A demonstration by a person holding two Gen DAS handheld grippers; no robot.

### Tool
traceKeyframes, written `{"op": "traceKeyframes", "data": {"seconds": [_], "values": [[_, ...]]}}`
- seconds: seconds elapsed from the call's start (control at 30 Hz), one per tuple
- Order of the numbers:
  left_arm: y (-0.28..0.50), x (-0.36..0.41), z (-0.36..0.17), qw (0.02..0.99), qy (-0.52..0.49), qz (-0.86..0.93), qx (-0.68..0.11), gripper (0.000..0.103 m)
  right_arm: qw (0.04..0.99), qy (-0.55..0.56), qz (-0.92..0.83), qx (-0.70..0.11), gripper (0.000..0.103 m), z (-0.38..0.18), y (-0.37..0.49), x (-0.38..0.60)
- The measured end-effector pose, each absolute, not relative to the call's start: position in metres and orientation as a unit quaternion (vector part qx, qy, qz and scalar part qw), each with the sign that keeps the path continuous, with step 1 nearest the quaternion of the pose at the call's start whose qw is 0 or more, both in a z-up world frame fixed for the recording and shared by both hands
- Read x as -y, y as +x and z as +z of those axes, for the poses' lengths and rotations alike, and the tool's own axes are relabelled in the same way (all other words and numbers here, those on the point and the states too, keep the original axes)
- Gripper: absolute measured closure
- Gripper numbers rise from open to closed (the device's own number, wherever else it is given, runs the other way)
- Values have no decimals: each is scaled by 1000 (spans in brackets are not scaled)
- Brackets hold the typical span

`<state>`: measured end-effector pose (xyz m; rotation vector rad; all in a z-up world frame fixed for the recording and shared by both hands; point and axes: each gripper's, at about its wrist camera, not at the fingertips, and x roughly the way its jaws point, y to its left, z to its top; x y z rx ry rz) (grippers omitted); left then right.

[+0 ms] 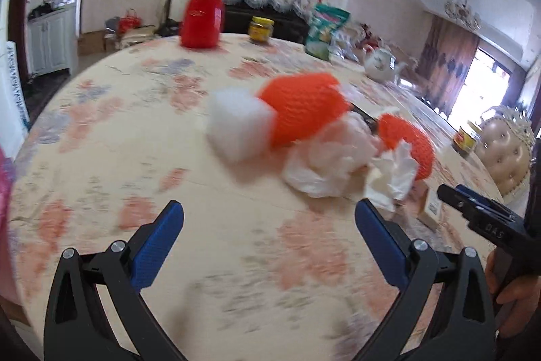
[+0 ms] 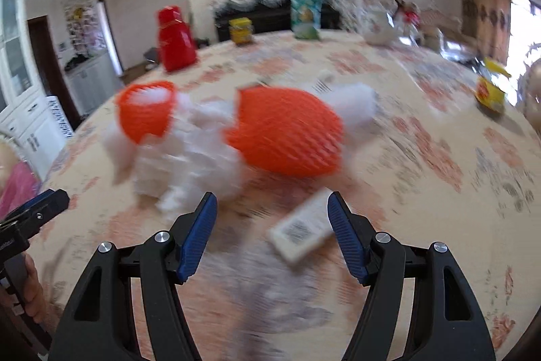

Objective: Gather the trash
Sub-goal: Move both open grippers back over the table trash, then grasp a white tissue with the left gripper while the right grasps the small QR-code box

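Observation:
A heap of trash lies on the floral tablecloth point(image 1: 135, 158): a large orange foam net point(image 1: 304, 107) point(image 2: 287, 131), a smaller orange net point(image 1: 409, 144) point(image 2: 147, 110), a white foam block point(image 1: 236, 124), crumpled white tissues point(image 1: 331, 158) point(image 2: 189, 164) and a small white box with a barcode point(image 2: 301, 232). My left gripper point(image 1: 270, 219) is open and empty, short of the heap. My right gripper point(image 2: 272, 212) is open and empty; the box lies just beyond its fingers. The right gripper also shows at the right edge of the left wrist view point(image 1: 480, 212).
At the table's far side stand a red thermos point(image 1: 203, 12) point(image 2: 175, 39), a yellow-lidded jar point(image 1: 260, 29), a green snack bag point(image 1: 324, 26), a white teapot point(image 1: 382, 63) and a yellow tin point(image 2: 490, 90). A padded chair point(image 1: 503, 151) stands to the right.

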<state>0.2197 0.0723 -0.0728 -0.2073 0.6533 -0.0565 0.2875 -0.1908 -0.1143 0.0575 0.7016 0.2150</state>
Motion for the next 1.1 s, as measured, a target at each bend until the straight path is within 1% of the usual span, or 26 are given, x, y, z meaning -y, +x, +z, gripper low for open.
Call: {"op": "traceKeyframes", "data": {"seconds": [0.1, 0.2, 0.47, 0.5, 0.53, 0.57, 0.63, 0.83, 0.9, 1.1], "values": [[227, -53, -77, 941, -82, -42, -327, 5, 917, 51, 88, -385, 38, -131, 297, 206], [233, -39, -80, 937, -72, -56, -338, 5, 909, 71, 84, -402, 38, -137, 302, 208], [239, -30, -79, 936, -66, -65, -340, 5, 897, 23, 50, -438, 38, -147, 318, 189], [241, -28, -79, 935, -65, -68, -341, 5, 898, 20, 49, -437, 43, -147, 317, 190], [242, -26, -78, 935, -63, -69, -342, 5, 898, 8, 44, -437, 44, -147, 316, 191], [243, -24, -78, 935, -60, -72, -342, 5, 898, 2, 40, -437, 47, -147, 314, 193], [247, -16, -77, 934, -51, -79, -346, 6, 899, 9, 45, -434, 63, -146, 311, 200], [270, 22, -76, 932, -24, -106, -347, 6, 910, 39, 47, -411, 64, -139, 301, 224], [278, 31, -78, 930, -23, -114, -350, 11, 913, 49, 53, -402, 64, -137, 299, 230], [304, 56, -89, 920, -24, -120, -374, 36, 916, 63, 70, -389, 64, -132, 298, 234]]}}
